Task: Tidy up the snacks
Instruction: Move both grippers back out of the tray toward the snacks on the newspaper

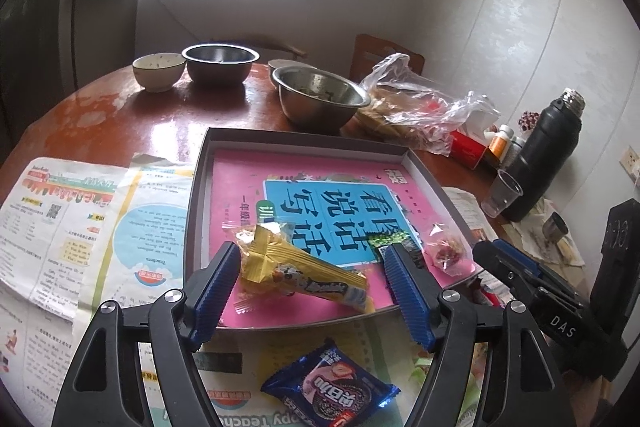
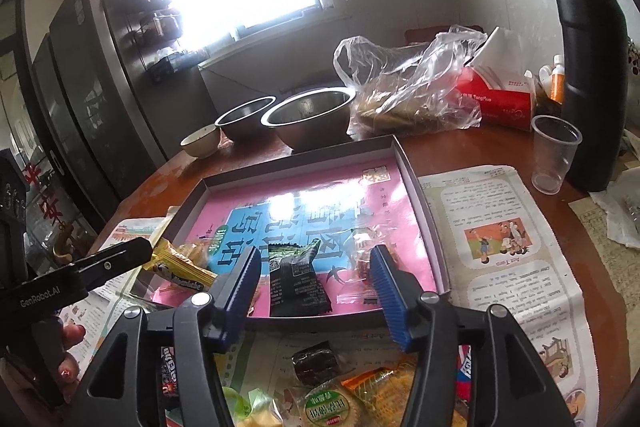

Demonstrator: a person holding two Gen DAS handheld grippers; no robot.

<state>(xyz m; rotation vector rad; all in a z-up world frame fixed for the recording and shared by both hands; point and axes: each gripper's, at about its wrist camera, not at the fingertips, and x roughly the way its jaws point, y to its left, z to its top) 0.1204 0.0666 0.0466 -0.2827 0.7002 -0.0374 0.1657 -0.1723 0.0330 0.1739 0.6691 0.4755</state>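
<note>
A shallow grey tray (image 1: 200,163) (image 2: 416,183) with a pink book cover as its floor lies on the round table. In it lie a yellow snack bar (image 1: 308,267) (image 2: 180,263), a black and green packet (image 2: 296,283) (image 1: 394,239) and a small clear-wrapped red sweet (image 1: 448,251). My left gripper (image 1: 310,261) is open, its jaws either side of the yellow bar, above it. My right gripper (image 2: 316,269) is open, its jaws either side of the black packet. A blue cookie packet (image 1: 332,391) lies in front of the tray. Several loose snacks (image 2: 332,399) lie below my right gripper.
Two steel bowls (image 1: 320,99) (image 1: 220,63) and a white bowl (image 1: 158,71) stand behind the tray. A plastic bag (image 2: 404,87), a red tissue box (image 2: 500,99), a black flask (image 2: 592,67) and a clear cup (image 2: 554,155) stand at the right. Newspaper (image 1: 60,227) covers the table's front.
</note>
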